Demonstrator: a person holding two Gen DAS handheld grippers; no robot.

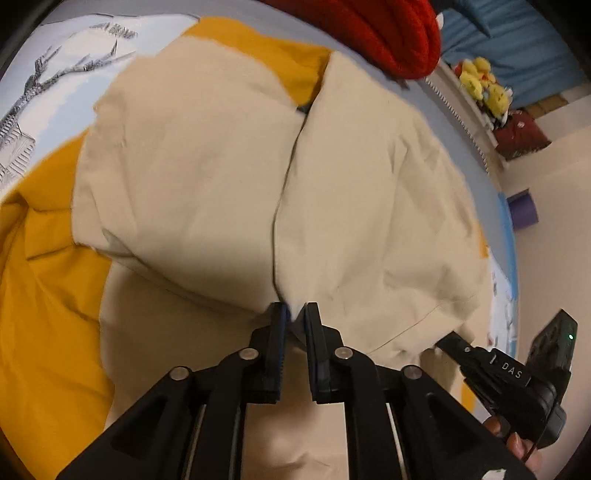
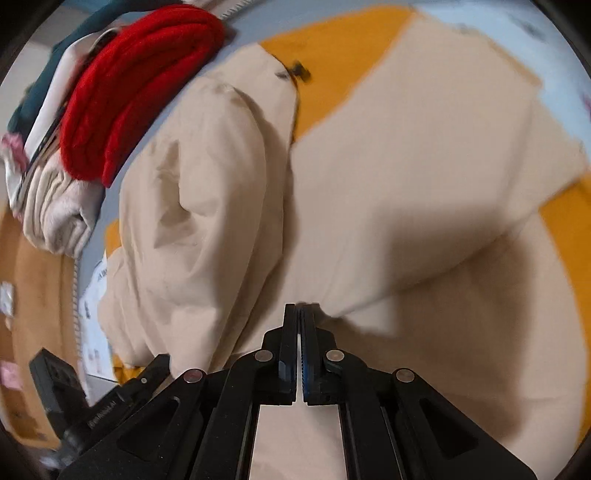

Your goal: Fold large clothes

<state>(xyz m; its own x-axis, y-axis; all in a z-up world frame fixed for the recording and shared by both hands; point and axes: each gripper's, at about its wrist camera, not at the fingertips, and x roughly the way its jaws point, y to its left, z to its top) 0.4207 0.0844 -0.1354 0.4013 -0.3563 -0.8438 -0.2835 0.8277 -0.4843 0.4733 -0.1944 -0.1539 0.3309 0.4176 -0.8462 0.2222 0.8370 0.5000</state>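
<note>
A large beige garment [image 1: 207, 177] with yellow lining [image 1: 44, 295] lies spread on the bed, its front opening [image 1: 284, 192] running away from me. My left gripper [image 1: 293, 314] is at the near hem by that opening, shut on a pinch of beige cloth. In the right wrist view the same beige garment [image 2: 406, 155] fills the frame, and my right gripper [image 2: 301, 308] is shut on the edge of a fold of it. The right gripper [image 1: 452, 339], held by a hand [image 1: 517, 443], also shows low on the right, its tip on the hem.
A folded red knit [image 1: 388, 33] lies beyond the garment, seen in the other view as the red knit [image 2: 136, 96] atop stacked clothes [image 2: 55, 210]. Yellow plush toys [image 1: 484, 85] and a purple roll [image 1: 522, 208] sit off the bed's right edge. The printed sheet [image 1: 44, 92] shows at far left.
</note>
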